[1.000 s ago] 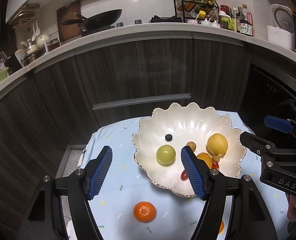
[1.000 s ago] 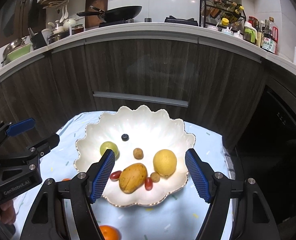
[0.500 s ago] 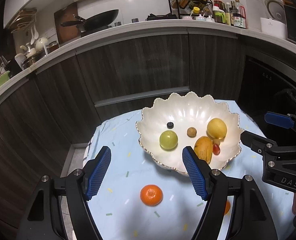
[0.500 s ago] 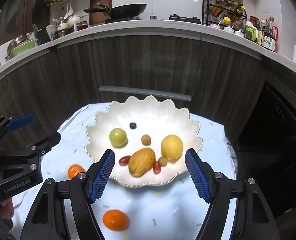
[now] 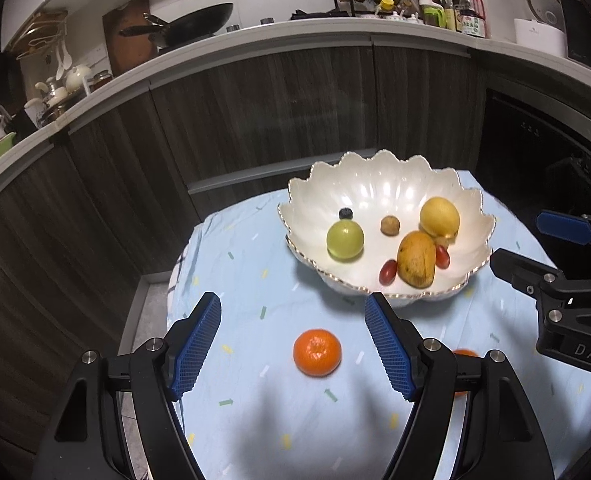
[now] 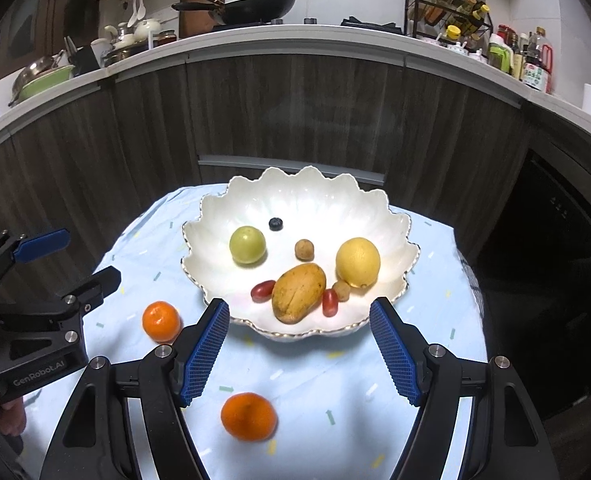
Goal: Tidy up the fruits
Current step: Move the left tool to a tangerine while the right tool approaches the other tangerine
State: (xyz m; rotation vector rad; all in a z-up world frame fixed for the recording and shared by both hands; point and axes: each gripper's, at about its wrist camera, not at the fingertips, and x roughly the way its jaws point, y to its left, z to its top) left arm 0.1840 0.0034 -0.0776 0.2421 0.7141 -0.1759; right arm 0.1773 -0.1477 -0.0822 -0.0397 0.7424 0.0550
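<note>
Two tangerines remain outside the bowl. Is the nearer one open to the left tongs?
Probably yes: the tangerine lies alone on the cloth, in line with the gap of the open left tongs, with nothing between.

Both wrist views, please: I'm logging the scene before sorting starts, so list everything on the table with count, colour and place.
bowl: 1, white scalloped, far side of table
tablecloth: 1, light blue, covering table
mandarins: 2, orange, on cloth in front of bowl; second
mango: 1, yellow-brown, in bowl
lemon: 1, yellow, in bowl
green fruit: 1, in bowl
cherry tomatoes: 2, red, beside mango
small brown fruits: 2, in bowl
blueberry: 1, dark, in bowl
left gripper: open, empty
right gripper: open, empty
</note>
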